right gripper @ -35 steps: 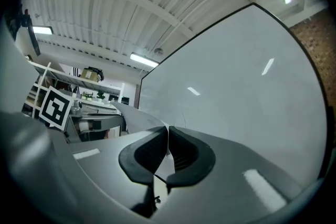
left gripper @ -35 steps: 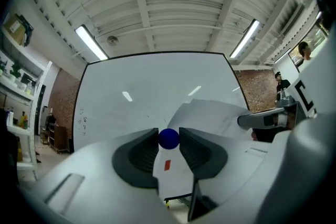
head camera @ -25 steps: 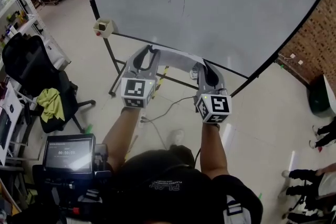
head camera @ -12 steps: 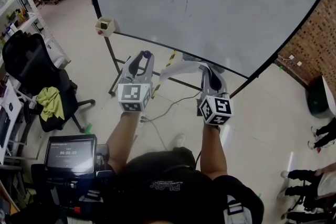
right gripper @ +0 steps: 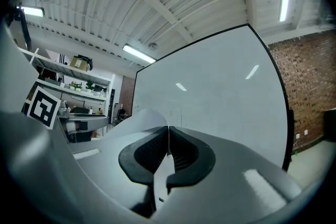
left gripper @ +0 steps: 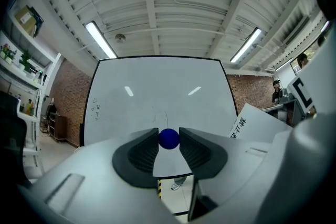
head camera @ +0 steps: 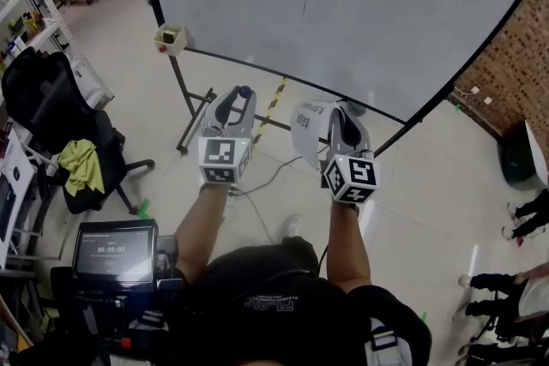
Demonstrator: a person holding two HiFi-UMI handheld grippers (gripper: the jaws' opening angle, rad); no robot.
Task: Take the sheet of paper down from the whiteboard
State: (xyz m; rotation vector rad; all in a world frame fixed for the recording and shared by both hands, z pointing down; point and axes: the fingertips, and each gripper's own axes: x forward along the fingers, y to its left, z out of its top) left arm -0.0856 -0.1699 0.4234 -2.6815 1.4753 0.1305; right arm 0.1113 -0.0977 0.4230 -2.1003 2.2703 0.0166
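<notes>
Lower now, both forearms reach level toward the whiteboard (head camera: pixel 343 4); my right gripper (head camera: pixel 341 110) pinches the sheet of paper (head camera: pixel 307 133), my left gripper (head camera: pixel 242 93) clamps a blue ball (left gripper: pixel 169 138).

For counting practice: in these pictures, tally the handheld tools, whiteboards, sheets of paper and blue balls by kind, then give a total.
Tools: 2 (left tool, right tool)
Whiteboard: 1
Sheet of paper: 1
Blue ball: 1
Total: 5
</notes>
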